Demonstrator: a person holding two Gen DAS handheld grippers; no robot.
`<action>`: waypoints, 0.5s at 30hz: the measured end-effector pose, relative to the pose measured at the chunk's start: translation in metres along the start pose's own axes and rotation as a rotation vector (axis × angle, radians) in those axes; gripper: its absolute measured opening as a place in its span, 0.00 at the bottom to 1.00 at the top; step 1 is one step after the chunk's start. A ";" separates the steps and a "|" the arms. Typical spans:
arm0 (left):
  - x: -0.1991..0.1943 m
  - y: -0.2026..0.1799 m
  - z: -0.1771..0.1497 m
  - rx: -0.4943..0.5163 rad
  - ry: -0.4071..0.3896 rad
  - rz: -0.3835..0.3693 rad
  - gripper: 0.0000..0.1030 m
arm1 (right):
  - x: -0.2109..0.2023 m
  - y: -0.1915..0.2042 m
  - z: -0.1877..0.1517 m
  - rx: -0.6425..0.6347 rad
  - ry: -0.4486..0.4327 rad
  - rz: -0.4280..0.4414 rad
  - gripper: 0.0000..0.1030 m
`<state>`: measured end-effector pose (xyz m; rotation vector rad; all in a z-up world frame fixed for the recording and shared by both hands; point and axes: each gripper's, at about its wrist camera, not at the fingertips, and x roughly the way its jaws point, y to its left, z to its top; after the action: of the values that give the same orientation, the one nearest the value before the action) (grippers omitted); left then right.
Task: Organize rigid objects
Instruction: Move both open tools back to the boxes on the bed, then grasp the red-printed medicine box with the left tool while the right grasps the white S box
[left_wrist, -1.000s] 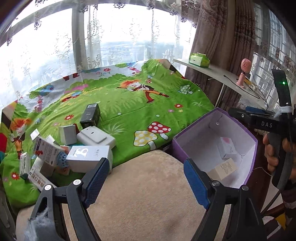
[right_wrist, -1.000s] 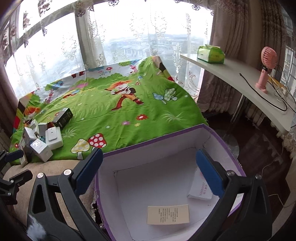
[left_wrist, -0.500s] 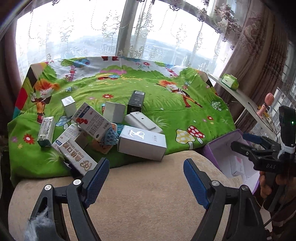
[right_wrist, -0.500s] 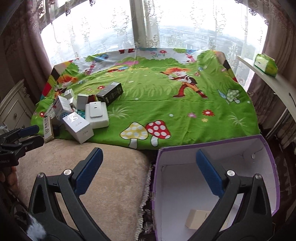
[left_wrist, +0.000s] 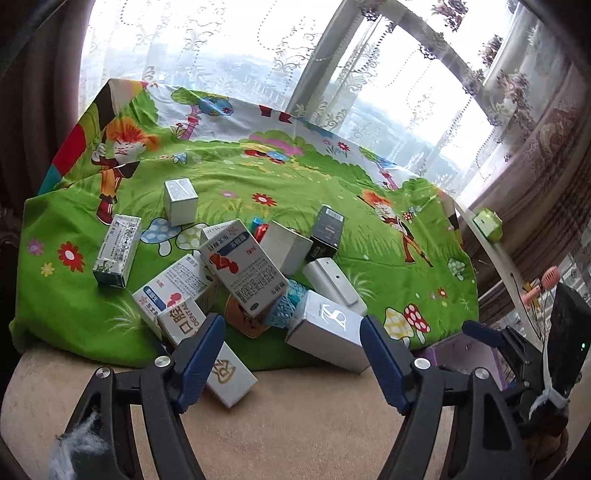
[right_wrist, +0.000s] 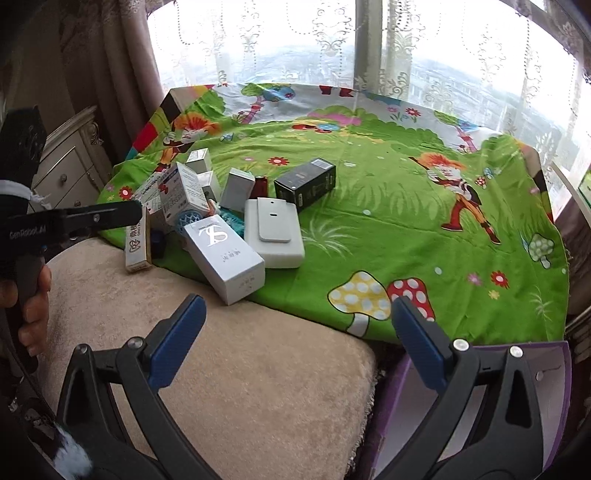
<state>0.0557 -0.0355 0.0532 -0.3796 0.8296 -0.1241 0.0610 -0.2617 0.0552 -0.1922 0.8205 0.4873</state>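
Note:
Several small cartons lie piled on a green cartoon cloth (left_wrist: 354, 206). A silver box with a logo (left_wrist: 327, 338) (right_wrist: 224, 254) lies at the cloth's front edge, beside a white flat box (right_wrist: 274, 230) and a black box (right_wrist: 306, 181). A blue-and-white medicine carton (left_wrist: 243, 267) leans on the pile. A long dental carton (left_wrist: 207, 347) lies just ahead of my left gripper (left_wrist: 290, 360), which is open and empty. My right gripper (right_wrist: 297, 338) is open and empty above the beige cushion (right_wrist: 229, 369). The purple box's rim (right_wrist: 543, 349) shows under its right finger.
A green tissue box (left_wrist: 487, 223) and a pink fan (left_wrist: 541, 286) stand on a white shelf at the right. A white dresser (right_wrist: 70, 162) stands at the left. Lace curtains and windows lie behind the cloth.
Both grippers swung left, away from the purple box and toward the carton pile. The pile now sits closer and centred ahead of the left gripper. Both stayed open.

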 end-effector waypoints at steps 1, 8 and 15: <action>0.002 0.003 0.004 -0.012 0.001 0.012 0.74 | 0.003 0.004 0.003 -0.017 0.002 0.008 0.98; 0.022 0.025 0.023 -0.150 0.032 0.031 0.74 | 0.026 0.028 0.020 -0.148 0.028 0.075 0.97; 0.043 0.042 0.035 -0.257 0.077 0.038 0.73 | 0.055 0.042 0.032 -0.212 0.082 0.165 0.89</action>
<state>0.1091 0.0021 0.0294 -0.6035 0.9311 0.0038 0.0936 -0.1951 0.0367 -0.3433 0.8683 0.7268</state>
